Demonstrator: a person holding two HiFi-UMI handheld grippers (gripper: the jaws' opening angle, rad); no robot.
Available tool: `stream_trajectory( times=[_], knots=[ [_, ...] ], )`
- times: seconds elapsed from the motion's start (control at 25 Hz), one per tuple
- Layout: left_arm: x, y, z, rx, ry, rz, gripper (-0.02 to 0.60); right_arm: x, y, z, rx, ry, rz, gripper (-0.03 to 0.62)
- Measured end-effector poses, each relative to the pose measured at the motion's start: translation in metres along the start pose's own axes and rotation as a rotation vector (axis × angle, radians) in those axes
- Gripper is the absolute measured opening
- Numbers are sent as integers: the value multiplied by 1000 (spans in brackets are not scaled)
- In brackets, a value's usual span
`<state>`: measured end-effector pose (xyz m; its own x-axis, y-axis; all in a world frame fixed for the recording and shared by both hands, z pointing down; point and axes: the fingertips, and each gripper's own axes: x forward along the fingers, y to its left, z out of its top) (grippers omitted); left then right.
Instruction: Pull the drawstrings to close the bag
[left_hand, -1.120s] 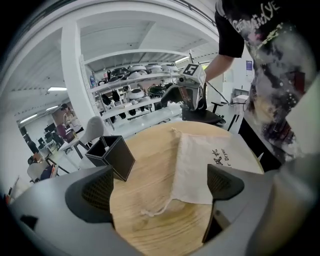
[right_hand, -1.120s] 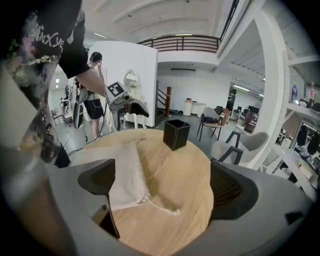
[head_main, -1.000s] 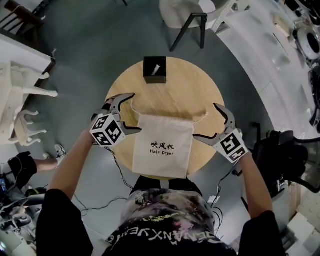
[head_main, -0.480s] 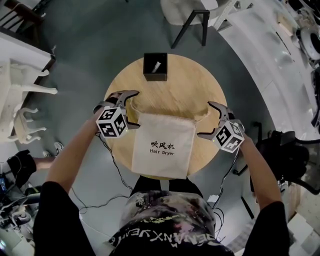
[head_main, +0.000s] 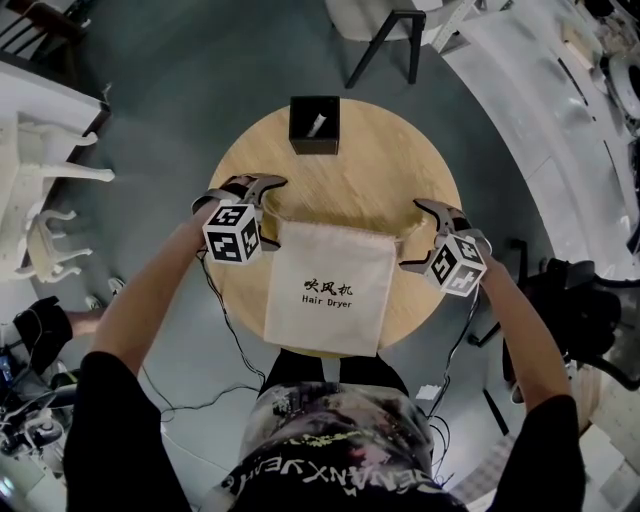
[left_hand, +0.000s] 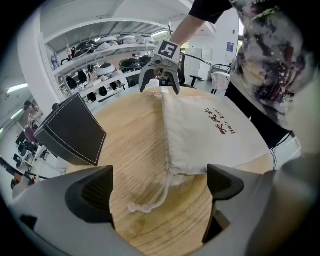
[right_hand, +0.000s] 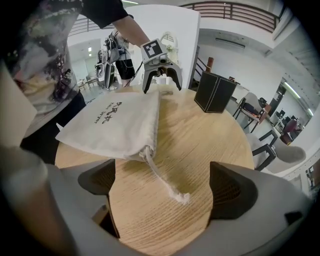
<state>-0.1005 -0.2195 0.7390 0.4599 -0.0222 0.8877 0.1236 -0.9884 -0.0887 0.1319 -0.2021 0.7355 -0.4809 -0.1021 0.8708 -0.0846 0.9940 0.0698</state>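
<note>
A cream cloth bag (head_main: 330, 290) with dark print lies flat on the round wooden table (head_main: 350, 170), its mouth toward the far side. My left gripper (head_main: 268, 212) is open at the bag's upper left corner. In the left gripper view the knotted left drawstring (left_hand: 147, 202) lies on the wood between the jaws of the left gripper (left_hand: 160, 187), untouched. My right gripper (head_main: 411, 236) is open at the upper right corner. The frayed right drawstring (right_hand: 167, 185) lies between the jaws of the right gripper (right_hand: 162, 187), also free.
A black square box (head_main: 314, 124) stands at the table's far edge, beyond the bag. The bag's lower end overhangs the near edge by the person's body. Chairs (head_main: 385, 40) and white furniture (head_main: 40, 190) ring the table; cables trail on the grey floor.
Both grippers have moved inward and slightly forward to the bag's top corners, so each drawstring now lies between open jaws. The bag has not moved.
</note>
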Motion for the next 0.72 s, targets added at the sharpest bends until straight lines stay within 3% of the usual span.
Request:
stream_trajectory(
  times=[0.32,0.52,0.72],
  knots=[
    [-2,-4,-23,77,91,-112,583,8,2,-9,-11,28,73,583],
    [3,-4,-38,184,193,-186,583,8,0,-16,-25,79,148,578],
    [8,-5,-36,198,222,-251,583,4,-7,-15,-45,104,177,550]
  ],
)
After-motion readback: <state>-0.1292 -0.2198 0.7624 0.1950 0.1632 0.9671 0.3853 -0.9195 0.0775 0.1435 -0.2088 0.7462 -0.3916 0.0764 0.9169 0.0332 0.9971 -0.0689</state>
